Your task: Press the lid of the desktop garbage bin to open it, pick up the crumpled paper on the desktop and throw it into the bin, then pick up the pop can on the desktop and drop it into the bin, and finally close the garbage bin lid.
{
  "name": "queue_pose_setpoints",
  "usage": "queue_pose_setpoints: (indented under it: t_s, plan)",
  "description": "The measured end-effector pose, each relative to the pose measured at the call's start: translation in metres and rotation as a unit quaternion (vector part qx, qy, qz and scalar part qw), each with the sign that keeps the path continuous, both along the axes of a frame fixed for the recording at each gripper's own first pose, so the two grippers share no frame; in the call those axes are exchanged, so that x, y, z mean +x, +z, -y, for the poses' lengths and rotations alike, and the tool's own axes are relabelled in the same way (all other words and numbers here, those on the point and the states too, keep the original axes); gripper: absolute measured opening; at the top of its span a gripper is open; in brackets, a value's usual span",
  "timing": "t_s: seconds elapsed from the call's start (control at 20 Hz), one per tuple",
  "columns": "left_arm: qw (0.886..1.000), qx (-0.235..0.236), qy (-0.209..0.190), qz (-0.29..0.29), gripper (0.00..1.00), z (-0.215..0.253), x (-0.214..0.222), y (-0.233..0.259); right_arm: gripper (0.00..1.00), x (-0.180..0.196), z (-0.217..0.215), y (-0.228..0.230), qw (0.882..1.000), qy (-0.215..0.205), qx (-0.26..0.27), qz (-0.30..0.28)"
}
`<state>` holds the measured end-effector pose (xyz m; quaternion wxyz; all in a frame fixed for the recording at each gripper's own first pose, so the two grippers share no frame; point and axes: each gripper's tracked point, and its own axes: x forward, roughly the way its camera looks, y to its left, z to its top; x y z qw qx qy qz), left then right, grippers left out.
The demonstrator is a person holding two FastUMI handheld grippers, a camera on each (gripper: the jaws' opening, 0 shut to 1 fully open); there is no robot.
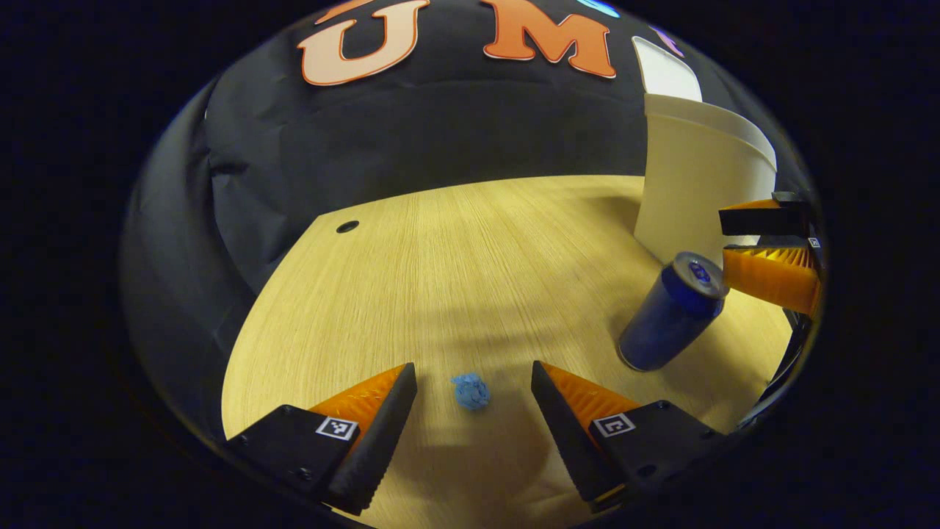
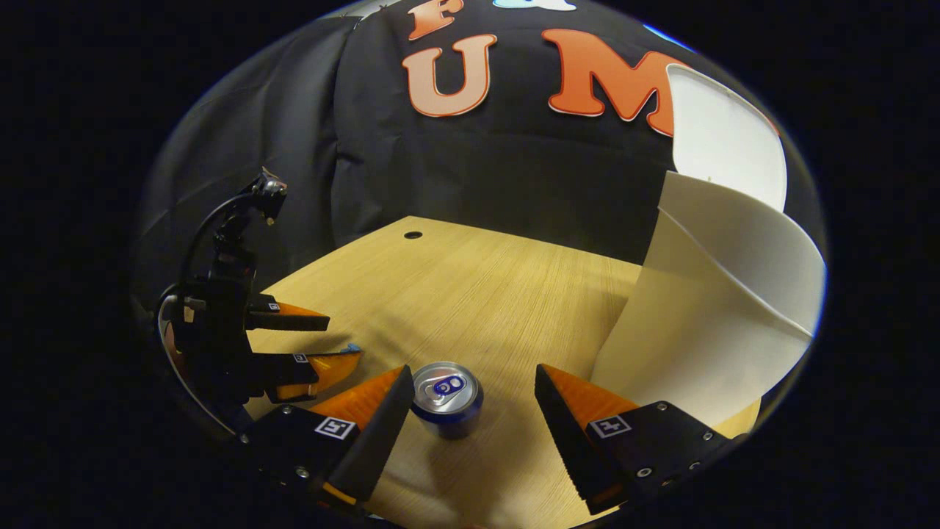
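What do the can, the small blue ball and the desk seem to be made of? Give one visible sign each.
Can: metal, probably aluminium; shiny top with pull tab.
Blue ball: crumpled paper, apparently; matte, creased surface.
Desk: wood or wood-look laminate; fine pale grain lines.

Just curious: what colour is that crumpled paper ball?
Blue. The crumpled paper shows best in the left gripper view.

Bin (image 2: 705,316) just beside can (image 2: 446,399)

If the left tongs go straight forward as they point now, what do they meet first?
Most likely the small blue crumpled paper ball on the wooden desktop, lying between the open left tongs just ahead; depth is uncertain.
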<state>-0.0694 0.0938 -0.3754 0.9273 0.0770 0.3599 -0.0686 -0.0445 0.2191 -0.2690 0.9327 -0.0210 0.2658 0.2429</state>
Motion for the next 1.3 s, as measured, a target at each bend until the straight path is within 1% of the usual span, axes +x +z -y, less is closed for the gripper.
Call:
queue_pose_setpoints:
  t_s: [0.05, 0.1, 0.15, 0.2, 0.25, 0.3, 0.4, 0.45, 0.5, 0.55, 0.6, 0.65, 0.85, 0.95, 1.05, 1.25, 1.3]
  plan:
    - [1.0, 0.001, -0.002, -0.004, 1.0, -0.001, -0.003, -0.005, 1.0, -0.002, 0.0, -0.003, 1.0, 0.005, -0.003, -0.005]
    - [1.0, 0.002, -0.003, -0.007, 1.0, -0.001, -0.003, -0.007, 1.0, -0.001, -0.002, -0.001, 1.0, 0.004, 0.008, -0.003]
    - [1.0, 0.004, -0.006, -0.01, 1.0, -0.002, -0.003, -0.009, 0.97, -0.001, -0.003, -0.002, 1.0, 0.005, 0.01, -0.009]
    - [1.0, 0.005, -0.008, -0.012, 0.96, -0.002, -0.001, -0.008, 1.0, -0.001, -0.004, -0.005, 1.0, 0.005, 0.01, -0.018]
    - [1.0, 0.003, -0.009, -0.014, 1.0, -0.002, 0.002, -0.007, 1.0, -0.002, -0.004, -0.01, 1.0, 0.008, 0.009, -0.025]
    - [1.0, 0.0, -0.01, -0.017, 1.0, -0.002, 0.004, -0.005, 1.0, -0.003, -0.006, -0.008, 0.999, 0.011, 0.011, -0.028]
    - [1.0, -0.002, -0.007, -0.024, 1.0, -0.005, 0.011, -0.001, 0.99, -0.003, -0.009, -0.005, 0.999, 0.018, 0.016, -0.021]
    - [1.0, -0.01, -0.005, -0.023, 0.99, -0.005, 0.016, 0.006, 0.99, -0.004, -0.009, -0.005, 0.999, 0.022, 0.013, -0.024]
    - [1.0, -0.013, -0.004, -0.02, 0.98, -0.005, 0.024, 0.012, 0.96, -0.005, -0.008, -0.005, 0.999, 0.025, 0.01, -0.025]
    - [1.0, -0.014, -0.005, -0.022, 0.96, -0.005, 0.031, 0.019, 0.99, -0.005, -0.008, -0.004, 0.999, 0.026, 0.01, -0.025]
    - [1.0, -0.019, -0.008, -0.018, 0.88, -0.003, 0.041, 0.028, 0.99, -0.007, -0.009, -0.006, 0.999, 0.028, 0.01, -0.027]
    - [0.999, -0.024, -0.01, -0.022, 0.84, -0.001, 0.05, 0.035, 1.0, -0.008, -0.009, -0.007, 0.999, 0.029, 0.007, -0.031]
    - [0.999, -0.025, -0.014, -0.032, 0.27, 0.0, 0.094, 0.078, 0.99, -0.013, -0.017, -0.013, 0.998, 0.04, 0.005, -0.041]
    - [0.999, -0.035, -0.009, -0.041, 0.28, -0.004, 0.117, 0.105, 1.0, -0.013, -0.017, -0.017, 0.998, 0.047, 0.002, -0.045]
    - [0.999, -0.038, -0.001, -0.037, 0.28, -0.01, 0.144, 0.14, 1.0, -0.011, -0.021, -0.021, 0.998, 0.052, -0.002, -0.043]
    - [0.999, -0.041, 0.007, -0.019, 0.29, -0.019, 0.212, 0.225, 1.0, -0.012, -0.029, -0.033, 0.997, 0.063, -0.009, -0.048]
    - [0.999, -0.041, 0.008, -0.012, 0.27, -0.021, 0.232, 0.25, 1.0, -0.012, -0.03, -0.036, 0.997, 0.065, -0.013, -0.049]
